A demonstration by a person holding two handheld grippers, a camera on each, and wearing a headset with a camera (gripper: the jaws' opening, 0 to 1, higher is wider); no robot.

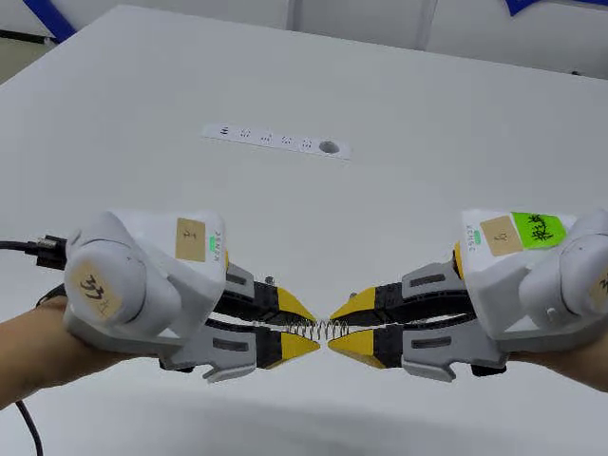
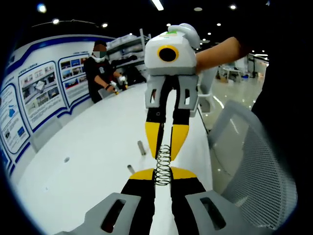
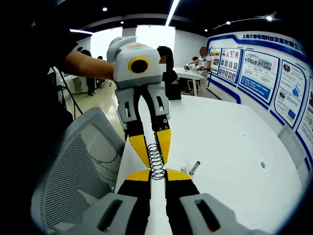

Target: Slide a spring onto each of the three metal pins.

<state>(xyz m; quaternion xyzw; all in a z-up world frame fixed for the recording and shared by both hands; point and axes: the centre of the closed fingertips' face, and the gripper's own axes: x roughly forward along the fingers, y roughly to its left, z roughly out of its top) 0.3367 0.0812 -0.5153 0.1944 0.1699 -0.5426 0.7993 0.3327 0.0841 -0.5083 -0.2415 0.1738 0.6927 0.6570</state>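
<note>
At the bottom of the head view, the left gripper [image 1: 314, 331] and the right gripper [image 1: 332, 331] are being held nose to nose just above the white table [image 1: 427, 190], each being gripped from behind by a hand. A small coiled spring [image 1: 323, 330] is being carried between them, lying level with one end in each set of yellow-tipped jaws.

In the left gripper view, the near end of the spring is being pinched between that gripper's own yellow tips, so the left gripper is being kept clenched on the spring. The far end is being taken between the tips of the right gripper, which is reaching in from the top of that view. In the right gripper view the same is being shown in reverse. The right gripper's own tips are being pressed onto the near end of the coil, so it too is clamped on the spring.

A metal pin [image 2: 141, 147] is being seen upright on the tabletop just beside the meeting jaws, with a second pin [image 2: 130, 169] close by it, both apart from the spring. A white power strip [image 1: 275, 141] is lying well beyond the grippers on the table. A black cable [image 1: 21, 247] is trailing from the back of the left gripper. A mesh chair [image 2: 264, 171] is standing beside the table edge.
</note>
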